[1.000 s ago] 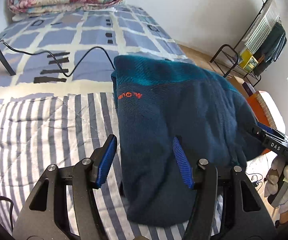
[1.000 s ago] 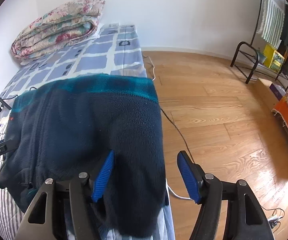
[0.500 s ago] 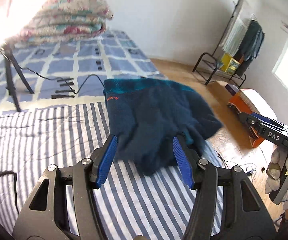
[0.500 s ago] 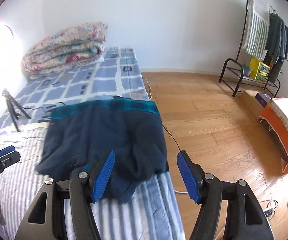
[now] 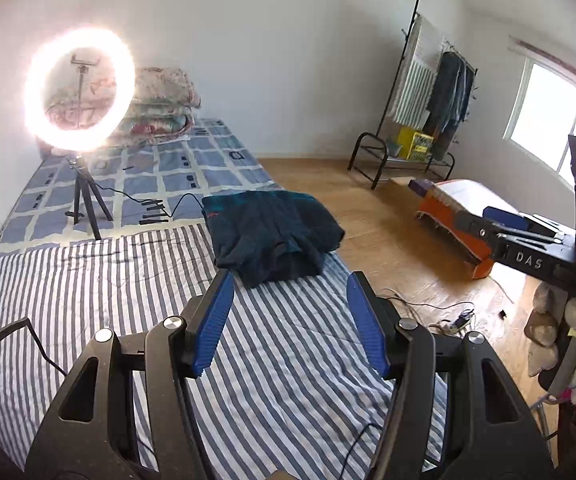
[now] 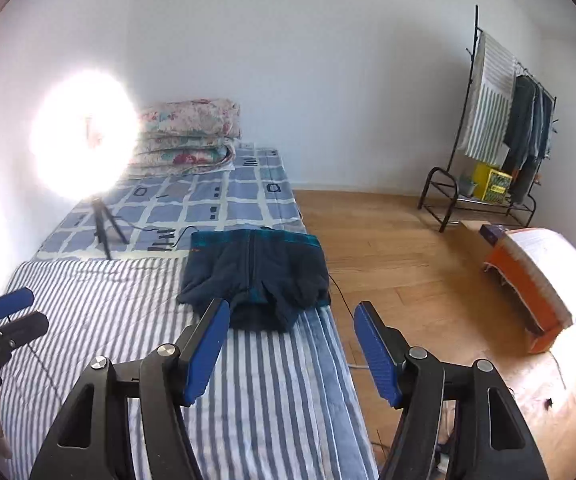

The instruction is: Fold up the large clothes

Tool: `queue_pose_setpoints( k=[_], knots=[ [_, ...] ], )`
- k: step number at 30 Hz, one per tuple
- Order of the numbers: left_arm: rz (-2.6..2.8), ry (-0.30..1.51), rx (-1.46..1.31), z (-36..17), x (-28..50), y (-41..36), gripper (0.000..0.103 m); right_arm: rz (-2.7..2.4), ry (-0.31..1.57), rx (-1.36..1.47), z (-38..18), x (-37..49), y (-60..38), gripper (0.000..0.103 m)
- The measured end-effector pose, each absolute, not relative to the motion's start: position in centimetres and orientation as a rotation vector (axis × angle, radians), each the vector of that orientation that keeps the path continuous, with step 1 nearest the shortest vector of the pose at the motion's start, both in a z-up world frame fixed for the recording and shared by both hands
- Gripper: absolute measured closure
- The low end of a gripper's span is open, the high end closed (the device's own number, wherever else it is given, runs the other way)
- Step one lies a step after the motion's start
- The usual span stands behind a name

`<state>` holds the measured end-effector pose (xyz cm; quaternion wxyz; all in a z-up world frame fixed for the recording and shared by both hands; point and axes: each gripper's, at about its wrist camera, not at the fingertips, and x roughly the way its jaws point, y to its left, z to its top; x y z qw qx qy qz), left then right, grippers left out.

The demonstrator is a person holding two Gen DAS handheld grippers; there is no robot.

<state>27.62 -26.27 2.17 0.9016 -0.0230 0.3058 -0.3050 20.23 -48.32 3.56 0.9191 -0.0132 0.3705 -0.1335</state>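
A dark navy fleece jacket [image 5: 271, 236] with a teal band lies folded into a thick bundle on the striped bed cover [image 5: 87, 280], near the bed's right edge. It also shows in the right wrist view [image 6: 255, 276]. My left gripper [image 5: 288, 292] is open and empty, held back from and above the jacket. My right gripper [image 6: 292, 320] is open and empty too, also well short of the jacket. The right gripper's body shows at the right of the left wrist view [image 5: 528, 248]; the left gripper's fingers [image 6: 7, 304] show at the left edge of the right wrist view.
A lit ring light on a tripod [image 5: 79, 92] stands on the blue checked sheet [image 5: 191, 160], its cable running toward the jacket. Folded quilts [image 6: 187, 136] lie at the bed's head. A clothes rack [image 6: 504, 128] and an orange box [image 6: 536, 292] stand on the wooden floor.
Both grippers have pulled back and up from the jacket, which now lies farther away on the bed. The ring light has come into view.
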Motion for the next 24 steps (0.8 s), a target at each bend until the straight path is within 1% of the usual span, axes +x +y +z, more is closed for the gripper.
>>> queue_pose_setpoints(
  k=[6, 7, 10, 13, 17, 24],
  knots=[
    [-0.635, 0.574, -0.027, 4.0, 19.8, -23.1, 0.042, -0.27, 0.741, -0.036, 5.8, 12.9, -44.7, 0.036],
    [-0.634, 0.569, -0.024, 4.1, 18.8, -22.7, 0.038, -0.261, 0.738, -0.032, 5.9, 11.8, -44.1, 0.036],
    [-0.638, 0.541, -0.01, 4.1, 15.4, -21.2, 0.035, -0.247, 0.725, -0.011, 6.1, 9.1, -42.9, 0.034],
    [-0.628, 0.519, 0.011, 3.6, 13.4, -20.1, 0.032, -0.248, 0.703, -0.015, 5.8, 6.9, -41.5, 0.03],
    [-0.614, 0.505, 0.045, 2.5, 11.3, -19.4, 0.029, -0.252, 0.673, 0.009, 5.0, 4.7, -40.3, 0.028],
    [-0.613, 0.497, 0.077, 0.6, 9.7, -19.2, 0.02, -0.277, 0.656, 0.032, 2.7, 3.1, -39.4, 0.025]
  ],
)
